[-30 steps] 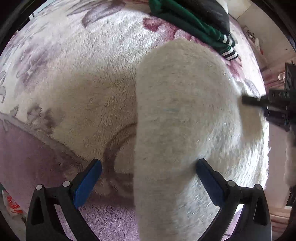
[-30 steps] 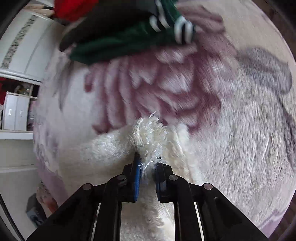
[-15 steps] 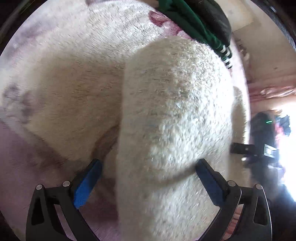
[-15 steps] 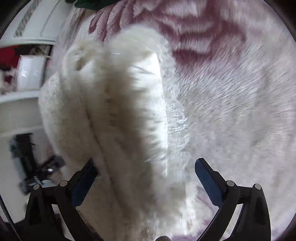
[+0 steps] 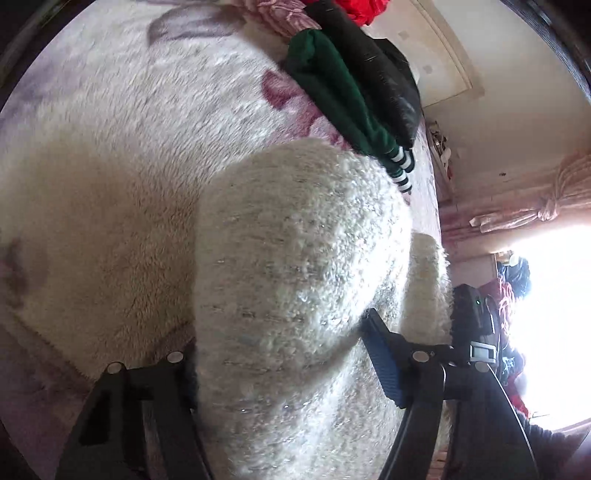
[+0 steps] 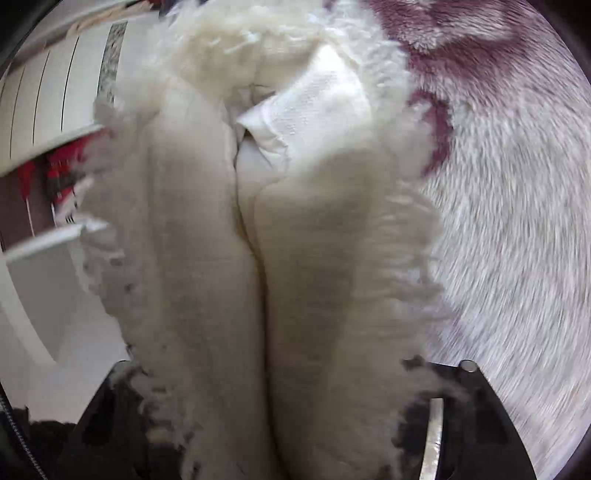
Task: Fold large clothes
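White fleece garment (image 5: 295,280) over floral plush blanket (image 5: 122,147), curtained room.

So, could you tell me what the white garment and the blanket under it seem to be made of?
White garment: looks like looped, curly fleece, perhaps sherpa or bouclé, matte with a few glinting fibres; its inner side is smoother, and a woven label shows. Blanket: plush short pile, probably synthetic, with a printed purple flower pattern.

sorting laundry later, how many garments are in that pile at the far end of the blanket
3 visible: a green one with striped cuff lowest, a black one on it, and a red one behind at the top edge. More may be hidden.
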Demonstrator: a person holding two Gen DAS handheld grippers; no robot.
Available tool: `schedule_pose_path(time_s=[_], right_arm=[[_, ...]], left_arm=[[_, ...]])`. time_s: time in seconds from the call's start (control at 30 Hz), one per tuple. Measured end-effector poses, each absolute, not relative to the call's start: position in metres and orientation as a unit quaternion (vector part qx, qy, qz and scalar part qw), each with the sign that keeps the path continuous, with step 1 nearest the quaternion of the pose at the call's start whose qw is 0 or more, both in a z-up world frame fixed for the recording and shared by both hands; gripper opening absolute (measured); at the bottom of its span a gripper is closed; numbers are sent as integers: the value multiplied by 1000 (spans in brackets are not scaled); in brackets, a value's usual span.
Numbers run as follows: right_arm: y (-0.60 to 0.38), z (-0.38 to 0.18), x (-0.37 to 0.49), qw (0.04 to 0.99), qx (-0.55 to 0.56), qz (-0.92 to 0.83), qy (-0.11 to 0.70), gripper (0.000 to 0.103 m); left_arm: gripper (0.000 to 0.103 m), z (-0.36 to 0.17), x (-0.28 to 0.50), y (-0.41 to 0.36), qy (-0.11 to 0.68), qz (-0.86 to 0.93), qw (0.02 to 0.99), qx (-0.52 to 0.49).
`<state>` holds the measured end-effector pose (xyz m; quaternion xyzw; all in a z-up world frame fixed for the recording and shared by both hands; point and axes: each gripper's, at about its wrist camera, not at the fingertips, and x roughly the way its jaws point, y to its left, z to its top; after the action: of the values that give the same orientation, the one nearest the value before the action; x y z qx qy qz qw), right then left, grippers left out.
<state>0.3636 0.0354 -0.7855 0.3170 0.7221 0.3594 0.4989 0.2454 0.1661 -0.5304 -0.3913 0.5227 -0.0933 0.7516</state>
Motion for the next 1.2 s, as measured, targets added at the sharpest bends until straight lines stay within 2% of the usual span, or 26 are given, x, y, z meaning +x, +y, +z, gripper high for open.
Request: schedule_pose_path(time_s=[0.13,0.33,0.67,0.83,0.97,1.07,1.2], right_arm=[[26,-757,357,510,357,349,700,57],[14,-696,391,536,398,342,662,57],[26,-600,556,606,387,296,629,57],[46,-599,666,627,368,278,628,57],[57,-636,724,626,357,259,643,57],[55,-665,732,625,346,244,656,57],[37,-679,730,623,363,240,650,57]], left_arm=[[68,-501,270,171,533,-108,757,-362],[68,-446,358,174,545,-143,765,-312],[68,-392,577,193,528,-202,767,-303],[68,-408,685,209,530,-208,767,-296],[68,-458,747,225,553,-201,753,-294],[73,-503,766,227,570,-198,739,-299],[78,-522,768,229,568,-208,726,-327]])
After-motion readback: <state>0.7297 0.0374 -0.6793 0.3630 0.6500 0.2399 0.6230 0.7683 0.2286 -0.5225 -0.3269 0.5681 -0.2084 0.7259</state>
